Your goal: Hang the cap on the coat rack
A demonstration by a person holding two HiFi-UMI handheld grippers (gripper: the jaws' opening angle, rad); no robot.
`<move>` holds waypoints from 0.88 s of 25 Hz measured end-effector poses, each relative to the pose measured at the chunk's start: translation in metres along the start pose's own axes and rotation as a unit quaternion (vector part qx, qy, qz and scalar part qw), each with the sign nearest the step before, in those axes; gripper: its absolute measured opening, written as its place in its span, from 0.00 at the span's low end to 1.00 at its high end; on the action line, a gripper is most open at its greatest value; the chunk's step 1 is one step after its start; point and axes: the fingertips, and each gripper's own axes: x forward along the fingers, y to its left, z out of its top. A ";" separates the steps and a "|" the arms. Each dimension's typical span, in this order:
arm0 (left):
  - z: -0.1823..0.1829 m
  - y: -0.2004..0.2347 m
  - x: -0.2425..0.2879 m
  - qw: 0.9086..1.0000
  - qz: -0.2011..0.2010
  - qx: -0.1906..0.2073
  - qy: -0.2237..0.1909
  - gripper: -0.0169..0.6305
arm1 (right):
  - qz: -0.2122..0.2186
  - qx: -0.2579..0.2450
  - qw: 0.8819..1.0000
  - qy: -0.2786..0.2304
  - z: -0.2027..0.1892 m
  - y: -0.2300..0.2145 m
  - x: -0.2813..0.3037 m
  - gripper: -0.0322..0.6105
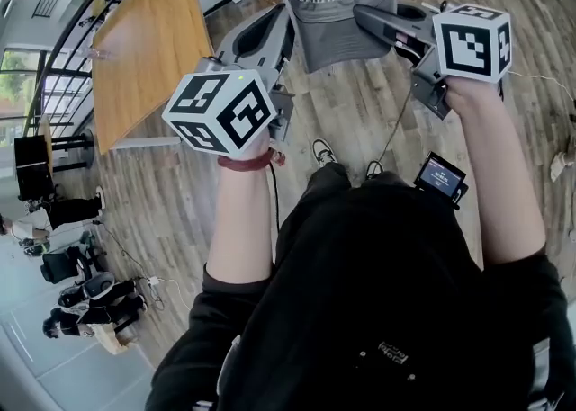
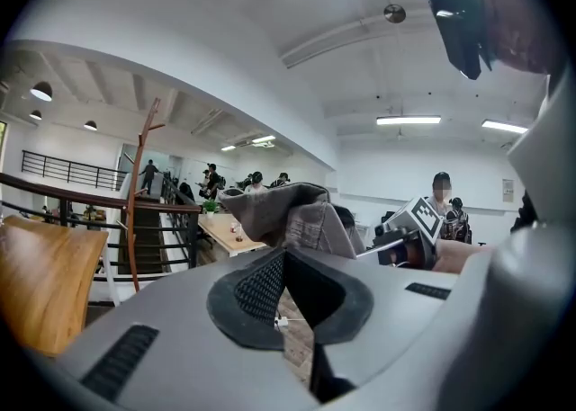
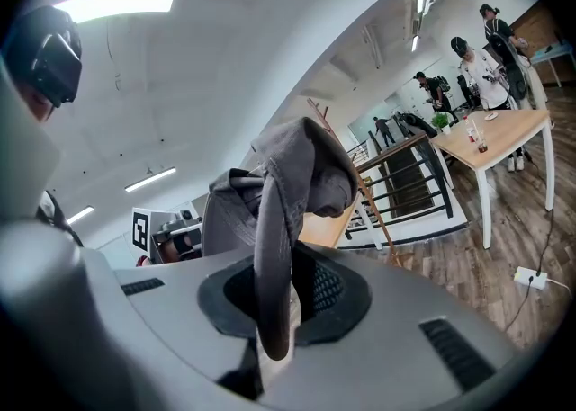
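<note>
A grey cap [image 1: 342, 0] hangs in the air in front of me, held from both sides. My left gripper [image 1: 286, 24] is shut on the cap's left edge; in the left gripper view the folded fabric [image 2: 290, 216] runs into the closed jaws. My right gripper [image 1: 366, 15] is shut on the cap's right side, and in the right gripper view the cap's brim [image 3: 273, 247] stands edge-on between the pads. The coat rack [image 2: 138, 186] is a thin brown wooden pole with short branches; it stands beyond the cap to the left, by a black railing. It shows again as coat rack [image 3: 373, 207] behind the cap.
A wooden table [image 1: 148, 45] stands below on the left, next to the railing [image 2: 63, 193]. Another table [image 3: 495, 135] with people round it is on the far right. More people [image 1: 85, 301] stand at the lower left. A power strip [image 3: 527, 276] lies on the wood floor.
</note>
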 end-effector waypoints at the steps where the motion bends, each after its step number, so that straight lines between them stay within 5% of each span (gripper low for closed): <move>1: -0.002 0.000 0.001 1.000 -0.003 -0.002 0.000 0.03 | 0.000 0.004 1.000 -0.001 -0.001 -0.001 0.001 0.11; 22: -0.006 0.011 0.030 0.998 -0.064 0.004 -0.016 0.03 | -0.029 0.007 0.999 -0.027 -0.001 -0.022 0.003 0.11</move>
